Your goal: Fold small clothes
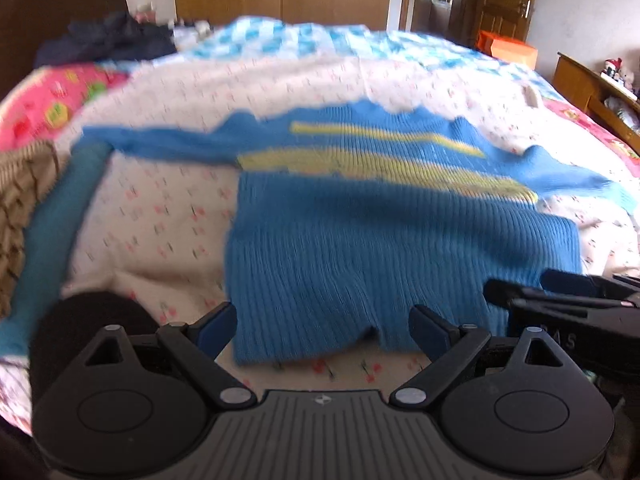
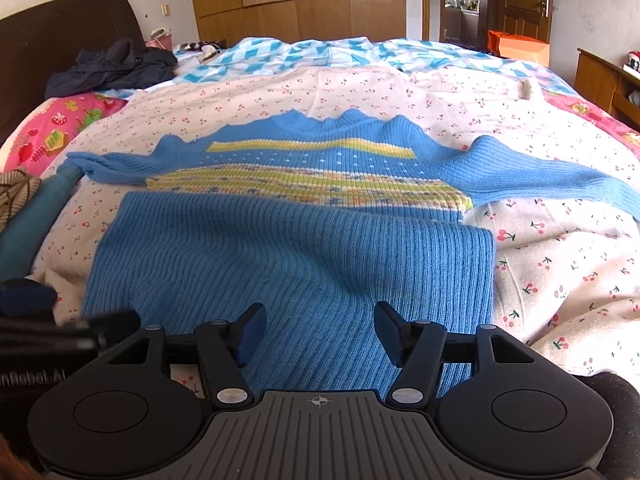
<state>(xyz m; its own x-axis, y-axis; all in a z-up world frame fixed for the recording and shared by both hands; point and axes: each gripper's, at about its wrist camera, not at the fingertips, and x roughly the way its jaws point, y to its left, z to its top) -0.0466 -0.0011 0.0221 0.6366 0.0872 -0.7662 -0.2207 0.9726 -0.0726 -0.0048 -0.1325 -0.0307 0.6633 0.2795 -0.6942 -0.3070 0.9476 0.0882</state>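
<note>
A small blue knit sweater (image 2: 288, 256) with yellow bands lies flat on the bed, hem towards me, sleeves spread left and right; it also shows, blurred, in the left wrist view (image 1: 360, 240). My left gripper (image 1: 322, 330) is open and empty, just above the hem's near left part. My right gripper (image 2: 320, 332) is open and empty over the hem's near right part. The right gripper's body shows at the right edge of the left view (image 1: 560, 308); the left gripper shows at the left edge of the right view (image 2: 60, 332).
The bed has a white cherry-print sheet (image 2: 552, 264). A teal garment (image 2: 36, 216) and a brown knit one (image 2: 16, 192) lie at the left. A dark jacket (image 2: 112, 66) lies near the headboard. A pink pillow (image 2: 56, 132) and a blue-checked quilt (image 2: 320, 54) lie beyond.
</note>
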